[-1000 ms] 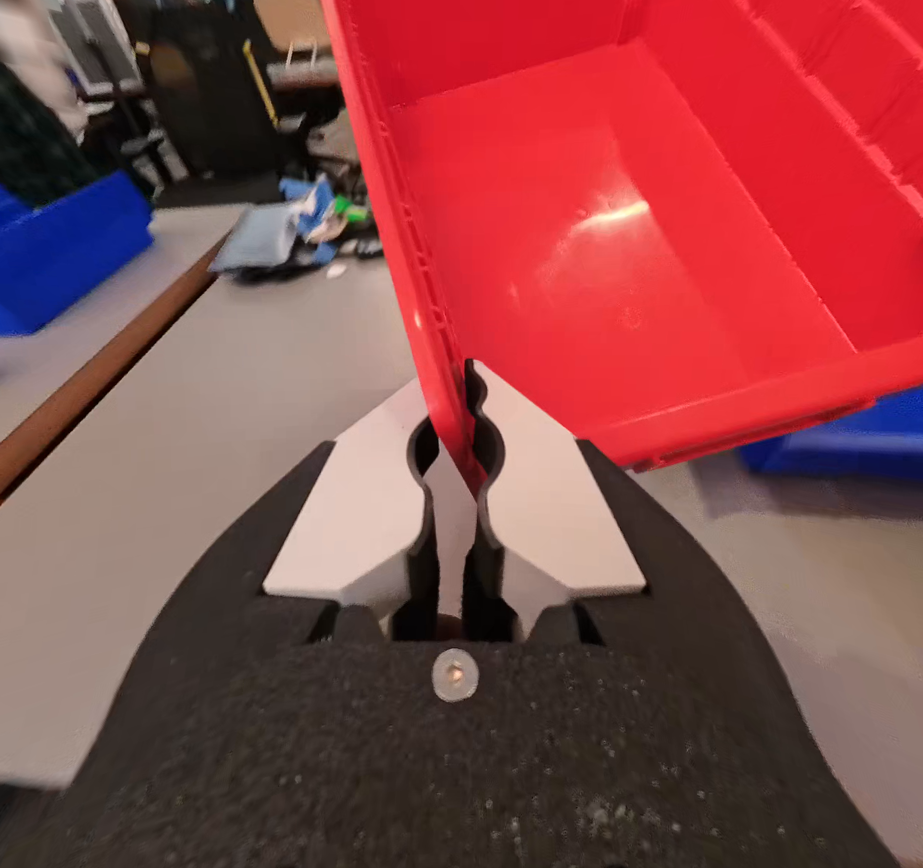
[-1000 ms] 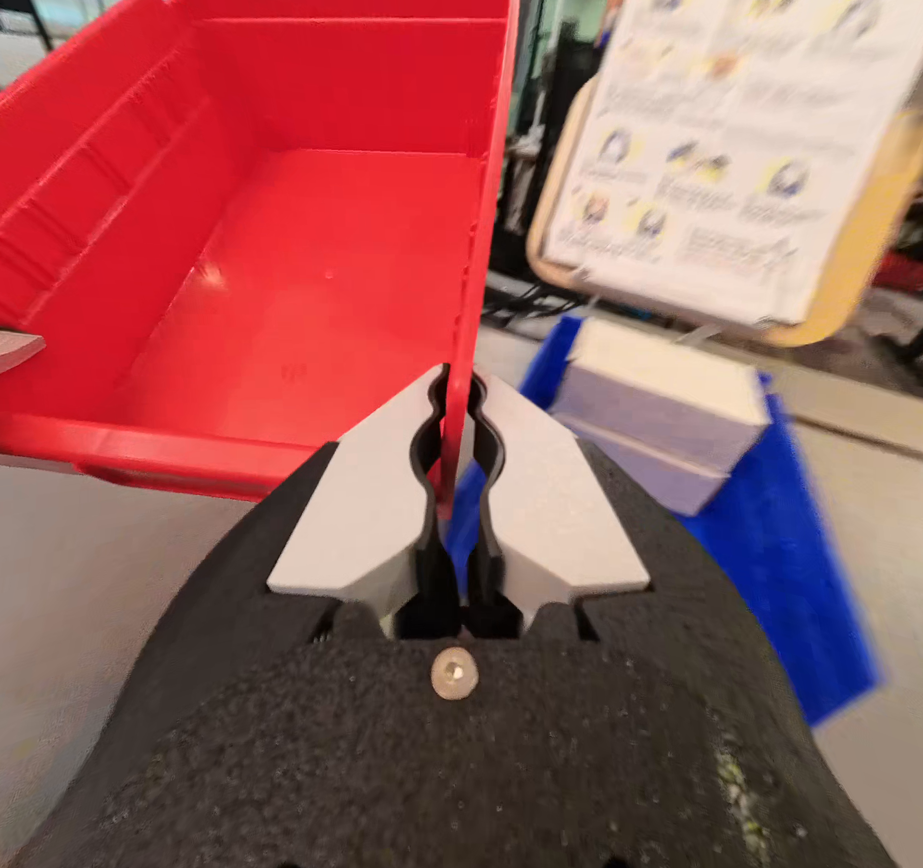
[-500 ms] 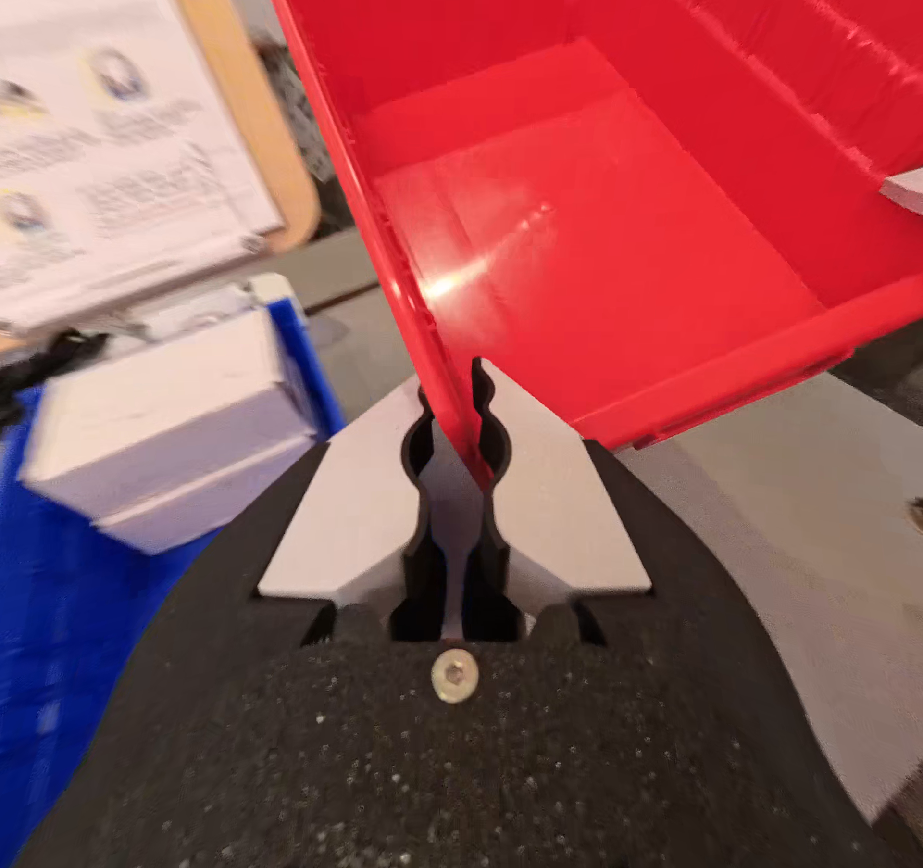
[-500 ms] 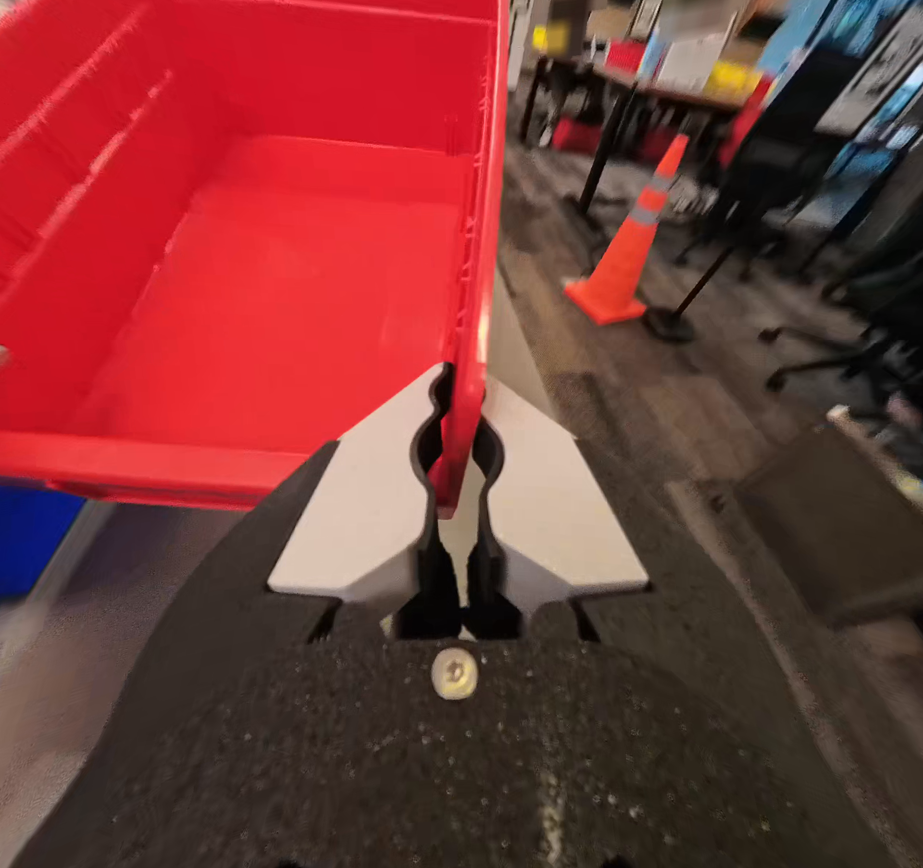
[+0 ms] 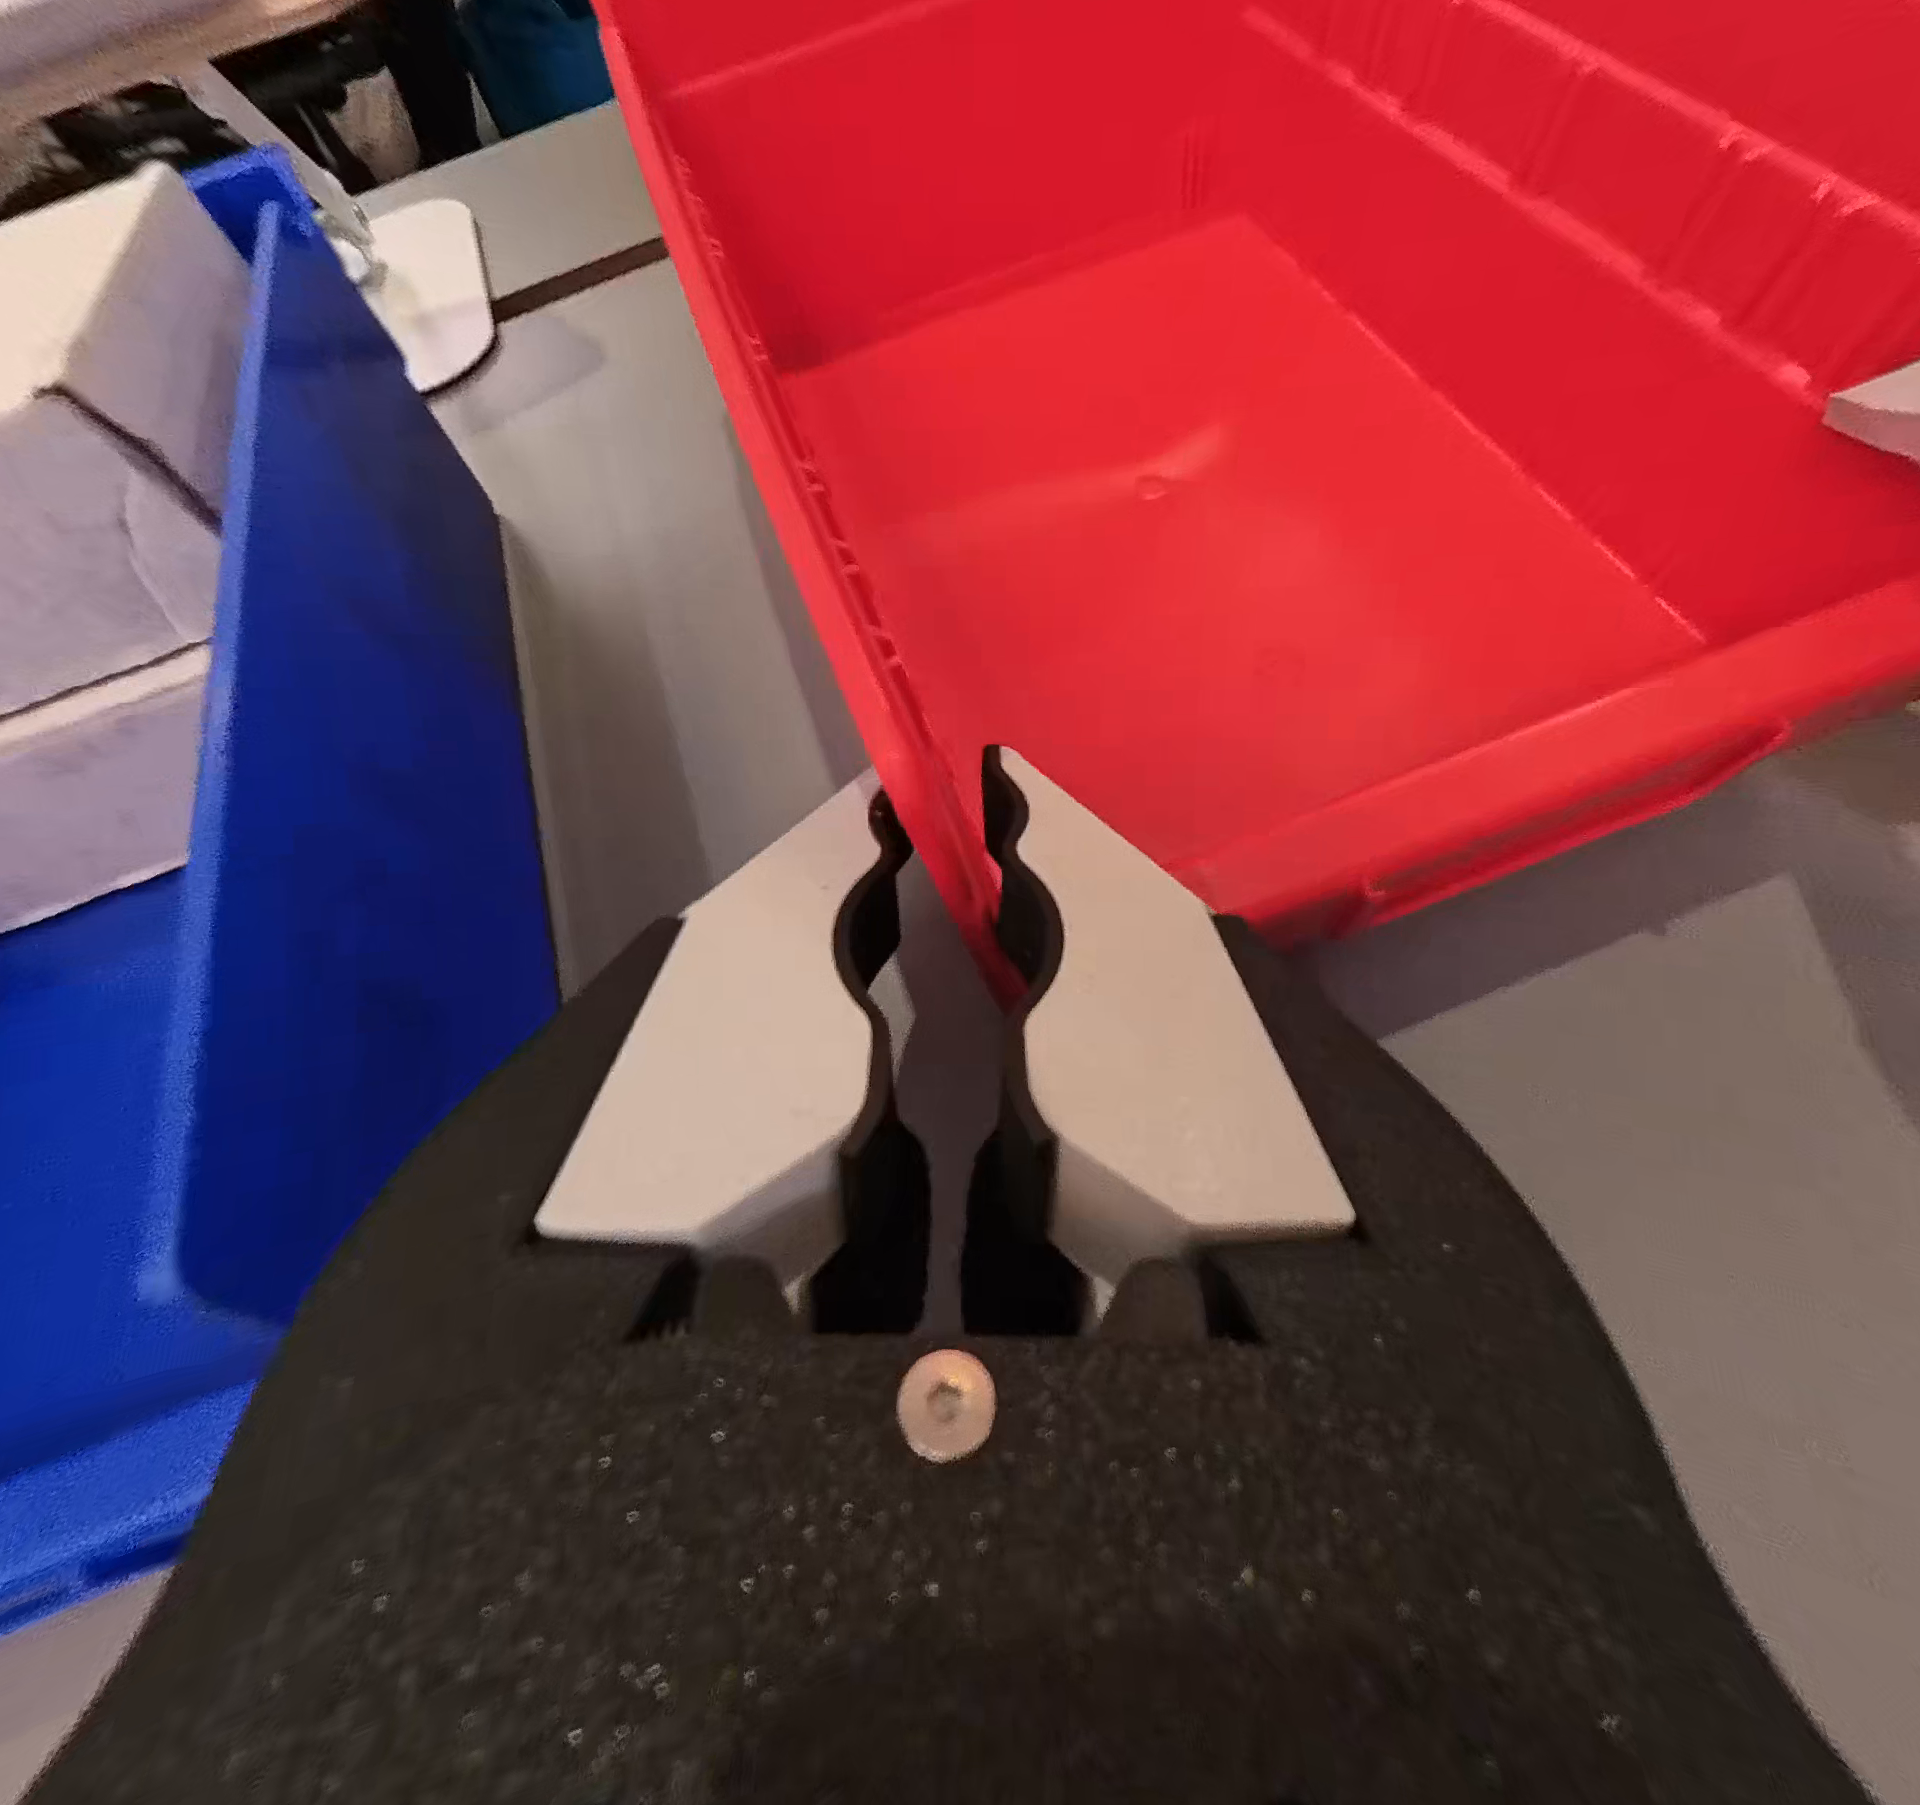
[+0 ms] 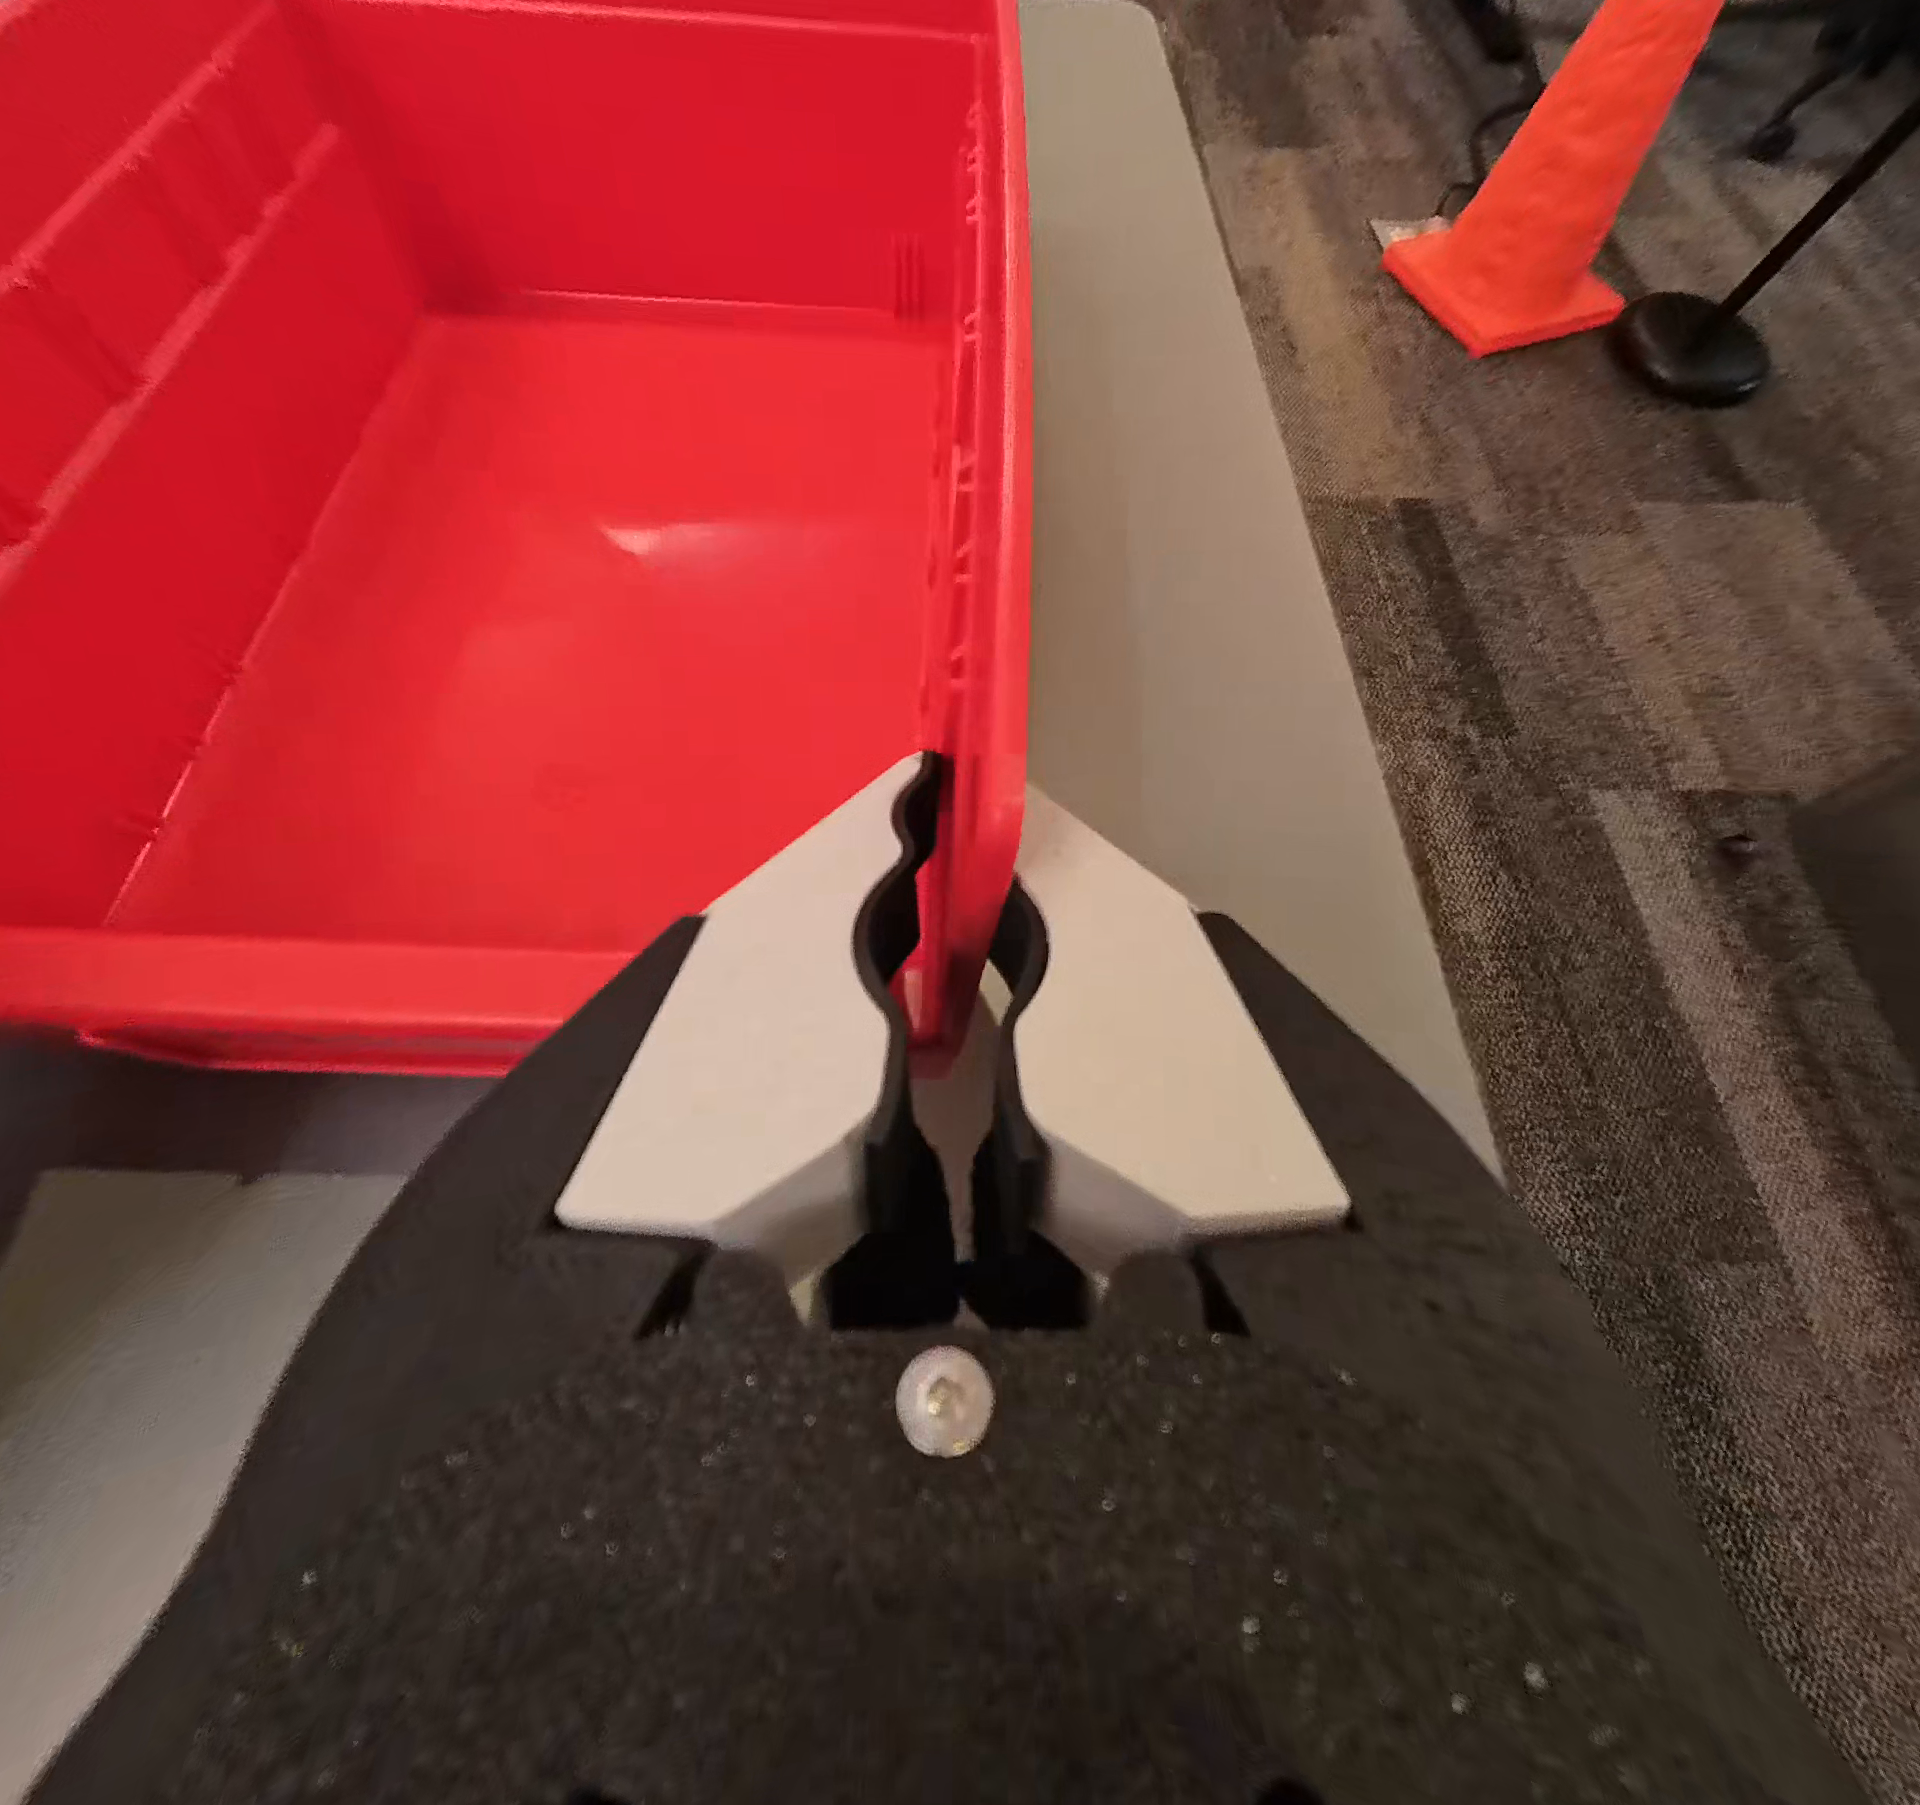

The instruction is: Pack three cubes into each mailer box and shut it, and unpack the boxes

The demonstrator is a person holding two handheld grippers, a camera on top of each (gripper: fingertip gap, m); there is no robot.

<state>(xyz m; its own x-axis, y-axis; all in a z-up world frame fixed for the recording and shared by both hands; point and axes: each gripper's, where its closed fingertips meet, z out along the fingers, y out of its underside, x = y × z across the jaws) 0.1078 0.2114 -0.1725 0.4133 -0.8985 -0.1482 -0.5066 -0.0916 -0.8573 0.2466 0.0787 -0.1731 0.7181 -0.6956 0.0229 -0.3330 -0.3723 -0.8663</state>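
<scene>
An empty red plastic bin is held between both grippers. My left gripper is shut on the bin's left wall. My right gripper is shut on its right wall, and one of its fingertips shows at the right edge of the left wrist view. The bin is low over the grey table; I cannot tell whether it touches. White mailer boxes lie shut in a blue bin just left of the red one. No cubes are in view.
The table's right edge runs close beside the red bin, with carpeted floor beyond. An orange cone and a black stand base stand on the floor. A white stand foot sits on the table behind the blue bin. The gap from one gripper's tips to the other's is roughly 20 cm.
Both grippers have kept hold and carried the red bin across and down toward the table beside the blue bin. The views have swung right and tilted downward.
</scene>
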